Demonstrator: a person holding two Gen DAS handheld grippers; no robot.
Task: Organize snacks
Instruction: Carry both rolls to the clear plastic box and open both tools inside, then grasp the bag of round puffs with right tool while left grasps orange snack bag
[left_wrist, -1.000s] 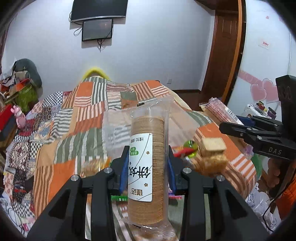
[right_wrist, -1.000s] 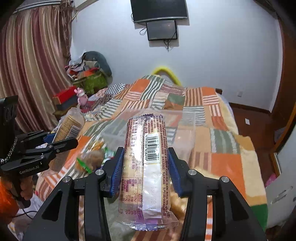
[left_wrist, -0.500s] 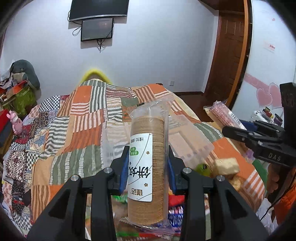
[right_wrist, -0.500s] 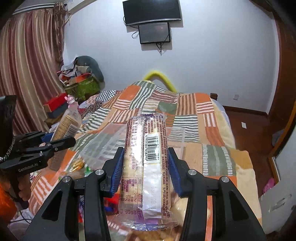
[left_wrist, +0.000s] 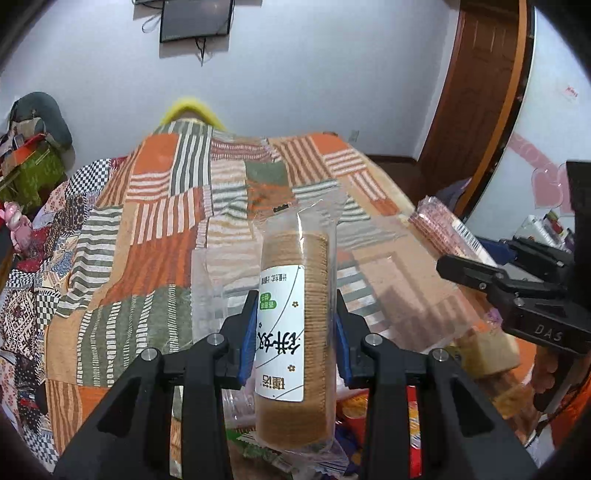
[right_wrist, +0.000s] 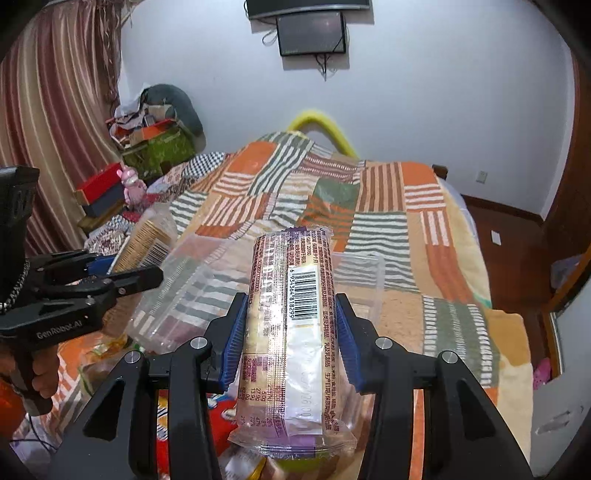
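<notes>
Left wrist view: your left tongs (left_wrist: 294, 334) are clamped on a cylindrical sleeve of thin round crackers (left_wrist: 295, 332), blue ribbed pads pressed to both sides. The wrap is clear crinkled film with a white paper label printed in green and black; the stacked tan edges show as fine ridges. The sleeve stands along the fingers, its far end up.

Right wrist view: your right tongs (right_wrist: 291, 341) are clamped on a second packet (right_wrist: 293, 332), a rounded-oblong bundle in glossy clear film with purple print and a white barcode strip running lengthwise. The blue pads dent the film slightly on each side.

Beyond both packets lies a transparent plastic container (right_wrist: 207, 291), rectangular with rounded corners and thin walls, resting on the bed; the quilt pattern shows through it. At the near edge, below the tongs, loose snack wrappers (left_wrist: 413, 413) in red, green and yellow lie in a heap; a pale cube-shaped cake piece (left_wrist: 487, 349) sits at the right of it.

You have no hard surface here: everything lies on a bed under a patchwork quilt (left_wrist: 155, 266) of orange, grey-green and white striped blocks, woven and soft-looking. The room has plain white walls, a dark screen (right_wrist: 312, 33) mounted high, a brown wooden door (left_wrist: 476, 92), striped red-and-cream curtains (right_wrist: 51, 122), and a pile of boxes and cloth (right_wrist: 155, 125) in the corner.
</notes>
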